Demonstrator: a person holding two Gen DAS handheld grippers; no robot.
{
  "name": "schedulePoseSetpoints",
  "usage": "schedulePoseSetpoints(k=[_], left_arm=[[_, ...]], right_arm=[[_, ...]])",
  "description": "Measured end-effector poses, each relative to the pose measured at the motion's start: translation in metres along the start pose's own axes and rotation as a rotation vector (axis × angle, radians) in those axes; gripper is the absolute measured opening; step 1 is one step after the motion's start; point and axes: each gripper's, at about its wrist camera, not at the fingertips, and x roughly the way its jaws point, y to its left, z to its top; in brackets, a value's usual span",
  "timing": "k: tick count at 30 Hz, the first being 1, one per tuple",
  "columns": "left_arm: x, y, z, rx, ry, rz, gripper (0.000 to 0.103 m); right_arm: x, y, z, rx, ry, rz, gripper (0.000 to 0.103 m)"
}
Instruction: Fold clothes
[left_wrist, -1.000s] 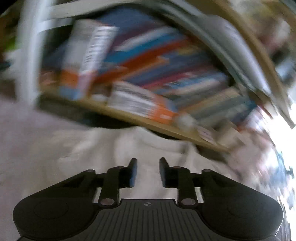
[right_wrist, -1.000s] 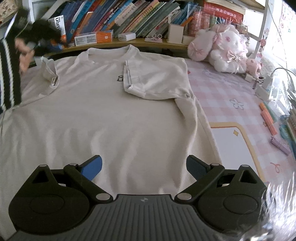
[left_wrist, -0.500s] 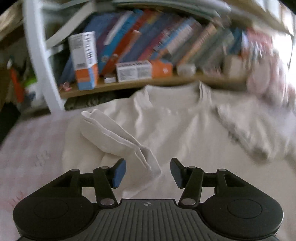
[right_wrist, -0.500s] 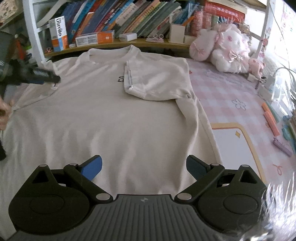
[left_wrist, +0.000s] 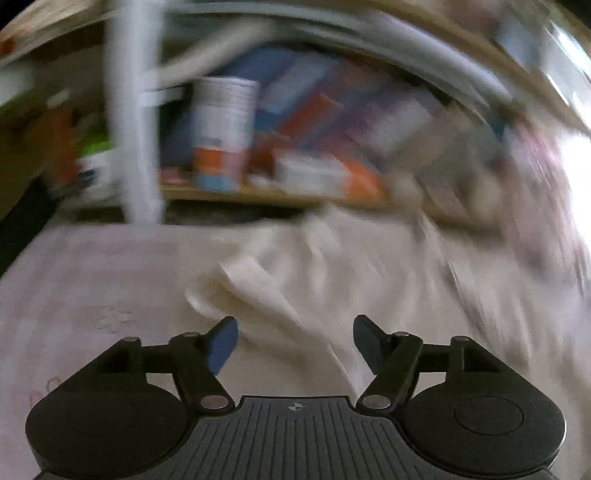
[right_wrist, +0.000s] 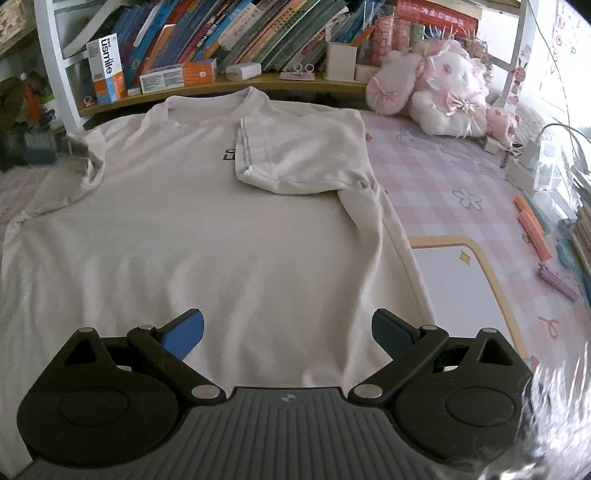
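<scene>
Presently, findings as follows.

Garment: a cream T-shirt lies spread face up on a pink checked cloth, collar toward the bookshelf, hem nearest the right wrist camera.

Right-hand sleeve: the sleeve on the right side of the right wrist view is folded inward across the chest, partly covering dark lettering.

Left-hand sleeve: the sleeve on the opposite side is bunched and crumpled near the shoulder, not laid flat. In the blurred left wrist view the same sleeve shows as a rumpled fold just ahead of the fingers.

Left gripper: the left gripper stands with its jaws apart and nothing between them; the sleeve lies just beyond the tips. Whether a finger touches the fabric cannot be told through the blur.

Right gripper: the right gripper is spread wide above the lower part of the shirt, near the hem, and holds nothing. Contact with the fabric cannot be judged.

Surroundings: a plush toy, white and pink, sits at the far right of the cloth beside the shelf. An orange and white box stands upright on the shelf in front of a row of books. A white mat with a yellow border lies just beside the shirt's right edge.

Image quality: the left wrist view is heavily smeared; shelf contents there are not legible.
</scene>
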Motion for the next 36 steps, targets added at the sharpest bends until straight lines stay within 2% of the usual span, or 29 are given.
schedulePoseSetpoints(k=[2, 4, 6, 9, 10, 11, 13, 16, 18, 19, 20, 21, 22, 23, 24, 26, 28, 33, 35, 36], left_arm=[[0.016, 0.022, 0.013, -0.144, 0.031, 0.054, 0.071], [0.028, 0.032, 0.019, -0.217, 0.049, 0.113, 0.070], [0.034, 0.032, 0.021, -0.220, 0.051, 0.169, 0.069], [0.043, 0.024, 0.019, -0.140, 0.063, 0.217, 0.065], [0.046, 0.020, 0.019, -0.112, 0.075, 0.221, 0.051], [0.049, 0.017, 0.018, -0.087, 0.088, 0.224, 0.030], [0.053, 0.018, 0.020, -0.090, 0.106, 0.216, 0.005], [0.053, 0.009, 0.033, -0.154, 0.037, 0.168, 0.004], [0.054, -0.007, 0.044, -0.175, -0.014, 0.104, 0.005], [0.058, -0.019, 0.048, -0.172, -0.019, 0.055, 0.011], [0.063, -0.032, 0.051, -0.155, 0.002, 0.015, 0.028], [0.067, -0.043, 0.052, -0.137, 0.023, -0.025, 0.040], [0.066, -0.048, 0.049, -0.117, 0.038, -0.062, 0.063], [0.065, -0.053, 0.045, -0.097, 0.053, -0.098, 0.071], [0.063, -0.057, 0.041, -0.077, 0.065, -0.129, 0.071], [0.048, -0.058, 0.025, -0.037, 0.051, -0.122, 0.071], [0.037, -0.054, 0.010, 0.018, 0.070, -0.070, 0.071], [0.011, -0.068, -0.032, 0.304, 0.091, 0.030, 0.068], [0.010, -0.078, -0.044, 0.425, 0.110, 0.076, 0.035], [0.015, -0.081, -0.047, 0.454, 0.133, 0.097, 0.031]], right_arm=[[0.001, -0.002, 0.000, 0.006, 0.003, -0.002, 0.098], [0.001, -0.004, -0.001, 0.015, 0.004, -0.006, 0.098], [0.002, -0.006, -0.001, 0.023, 0.006, -0.009, 0.098], [0.003, -0.009, -0.001, 0.035, 0.008, -0.015, 0.098], [0.004, -0.010, -0.001, 0.040, 0.010, -0.016, 0.098], [0.004, -0.011, -0.002, 0.045, 0.012, -0.016, 0.098], [0.006, -0.013, -0.002, 0.050, 0.016, -0.015, 0.098], [0.006, -0.014, -0.002, 0.047, 0.015, -0.012, 0.098], [0.006, -0.015, -0.002, 0.045, 0.013, -0.012, 0.098], [0.006, -0.016, -0.002, 0.046, 0.012, -0.012, 0.098], [0.005, -0.016, -0.002, 0.045, 0.010, -0.012, 0.098], [0.005, -0.016, -0.001, 0.042, 0.007, -0.011, 0.098], [0.004, -0.015, 0.000, 0.037, 0.003, -0.009, 0.098], [0.004, -0.015, 0.000, 0.032, -0.001, -0.007, 0.098], [0.003, -0.014, 0.001, 0.027, -0.005, -0.005, 0.098], [0.003, -0.014, 0.000, 0.023, -0.007, 0.002, 0.098], [0.004, -0.016, 0.000, 0.030, -0.001, 0.007, 0.098], [0.007, -0.015, 0.001, 0.036, 0.009, 0.023, 0.098], [0.006, -0.011, 0.002, 0.020, 0.004, 0.031, 0.098], [0.006, -0.009, 0.002, 0.012, 0.000, 0.033, 0.098]])
